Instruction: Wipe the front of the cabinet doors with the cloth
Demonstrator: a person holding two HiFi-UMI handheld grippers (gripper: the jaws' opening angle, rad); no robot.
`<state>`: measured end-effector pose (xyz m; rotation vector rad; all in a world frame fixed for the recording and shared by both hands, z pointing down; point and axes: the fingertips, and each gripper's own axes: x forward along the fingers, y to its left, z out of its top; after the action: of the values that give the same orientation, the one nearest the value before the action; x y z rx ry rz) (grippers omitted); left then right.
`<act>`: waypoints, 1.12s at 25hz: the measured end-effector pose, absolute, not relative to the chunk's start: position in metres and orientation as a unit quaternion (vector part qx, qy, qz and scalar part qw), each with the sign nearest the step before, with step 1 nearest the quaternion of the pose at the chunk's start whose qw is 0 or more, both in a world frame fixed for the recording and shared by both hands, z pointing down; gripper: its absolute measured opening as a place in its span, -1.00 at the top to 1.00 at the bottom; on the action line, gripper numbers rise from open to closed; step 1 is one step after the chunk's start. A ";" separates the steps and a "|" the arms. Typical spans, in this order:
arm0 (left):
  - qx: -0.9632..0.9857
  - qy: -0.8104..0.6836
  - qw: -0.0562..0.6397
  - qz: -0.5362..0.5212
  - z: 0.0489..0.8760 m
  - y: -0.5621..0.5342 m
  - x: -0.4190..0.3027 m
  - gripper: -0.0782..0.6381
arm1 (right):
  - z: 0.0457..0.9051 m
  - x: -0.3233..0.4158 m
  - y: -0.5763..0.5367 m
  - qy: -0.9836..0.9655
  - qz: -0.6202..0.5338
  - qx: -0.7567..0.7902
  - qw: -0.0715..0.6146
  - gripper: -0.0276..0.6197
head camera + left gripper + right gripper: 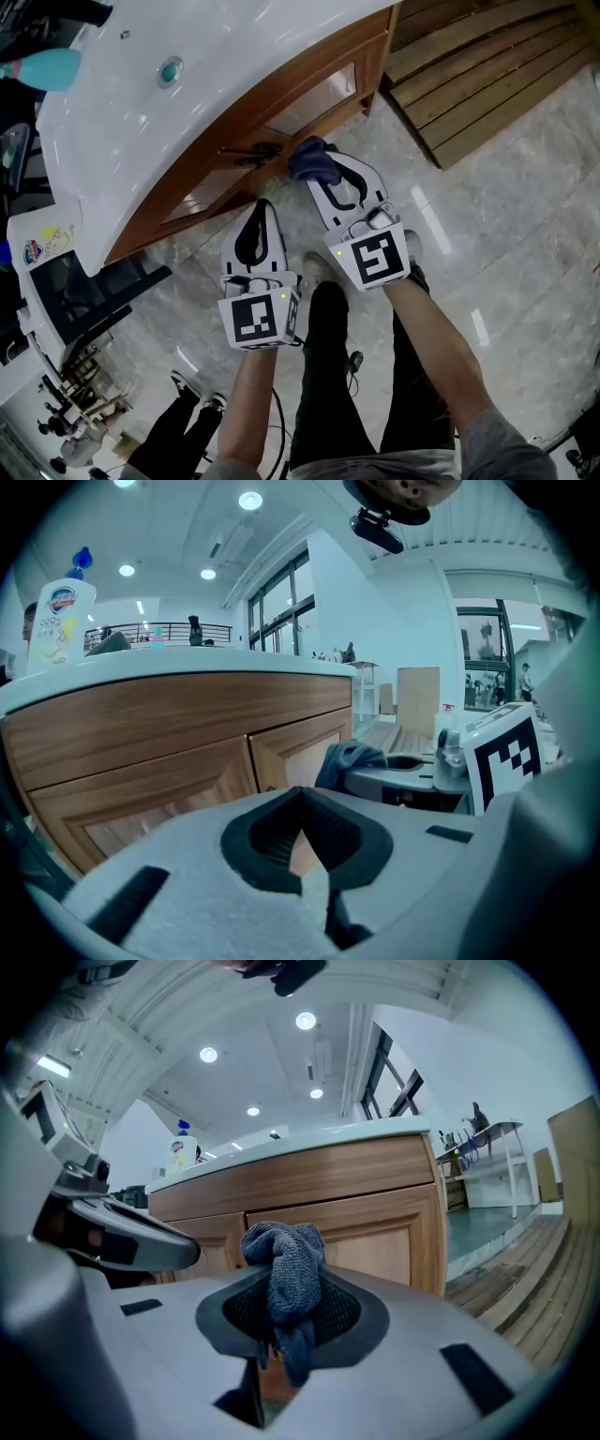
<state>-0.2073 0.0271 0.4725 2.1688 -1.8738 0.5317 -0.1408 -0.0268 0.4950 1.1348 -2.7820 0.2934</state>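
The right gripper (281,1309) pinches the bunched cloth (284,1258) close to the cabinet doors (380,1230); the left gripper (302,803), jaws together, holds nothing. Held by one narrow fold, the cloth may drag loose, letting hard jaw tips scrape wood.

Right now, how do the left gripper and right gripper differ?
Load: the right gripper's jaws are shut on the blue-grey cloth; the left gripper's jaws are together with nothing between them.
Pose: in the head view the right gripper reaches further forward, its cloth close to the cabinet doors; the left gripper sits further back over the floor.
Shared: both have the same white build and point at those doors.
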 end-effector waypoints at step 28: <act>0.770 -0.608 0.088 0.171 0.513 0.019 -0.257 0.76 | 0.550 -0.221 -0.049 -0.910 0.088 0.404 0.041 0.67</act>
<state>-0.2569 0.0191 0.5134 2.2930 -1.8088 0.5085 -0.2213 -0.0491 0.5502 1.2380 -2.7859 0.2704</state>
